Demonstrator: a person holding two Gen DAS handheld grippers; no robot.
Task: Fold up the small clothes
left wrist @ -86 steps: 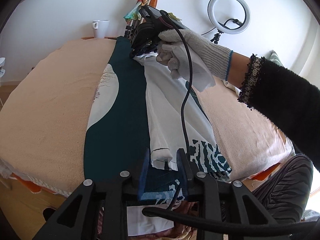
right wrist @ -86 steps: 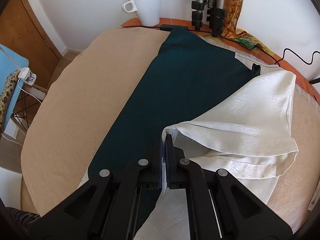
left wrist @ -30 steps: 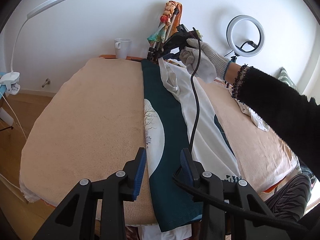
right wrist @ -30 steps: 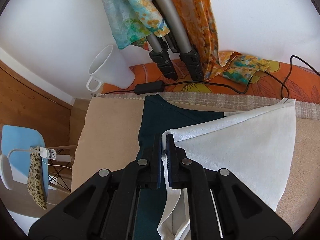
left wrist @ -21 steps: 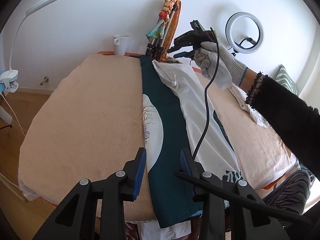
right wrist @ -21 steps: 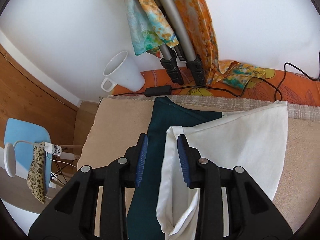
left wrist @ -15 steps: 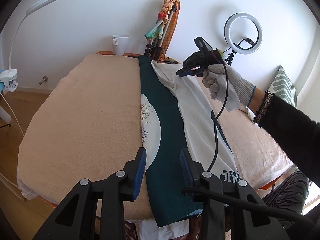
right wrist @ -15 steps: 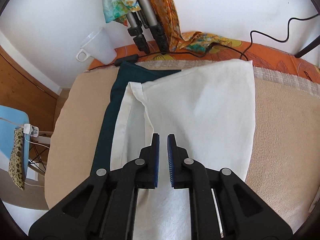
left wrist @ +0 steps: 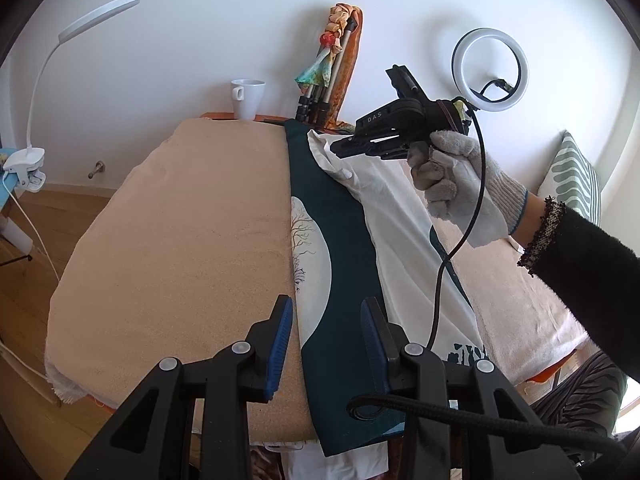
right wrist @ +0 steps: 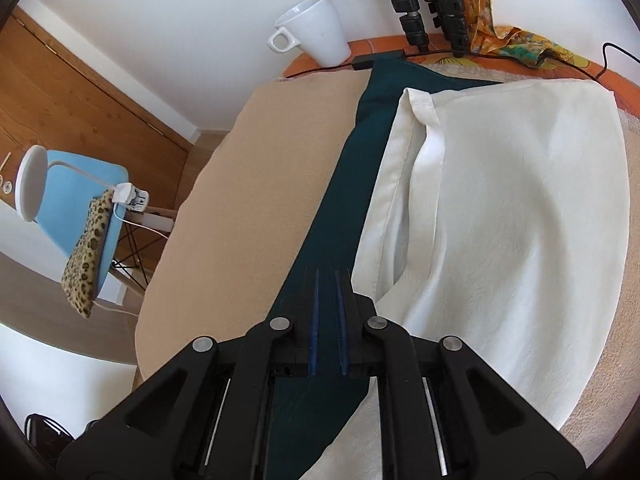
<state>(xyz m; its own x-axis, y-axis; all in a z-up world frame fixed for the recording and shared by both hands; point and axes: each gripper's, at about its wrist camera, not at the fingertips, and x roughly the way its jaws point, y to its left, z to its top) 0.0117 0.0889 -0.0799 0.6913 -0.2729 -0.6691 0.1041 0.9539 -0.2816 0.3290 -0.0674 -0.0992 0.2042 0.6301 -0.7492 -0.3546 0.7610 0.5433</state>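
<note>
Tongs [right wrist: 327, 300] empty, garment [left wrist: 340, 264] lengthwise, away

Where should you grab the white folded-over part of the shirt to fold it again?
Probably at the far corner of the white flap, near the mug. There its hemmed edge curls up off the dark green side, so one jaw could slip under. Come from the green side, low and level. The right gripper is nearest; its jaws are nearly closed and empty.
</note>
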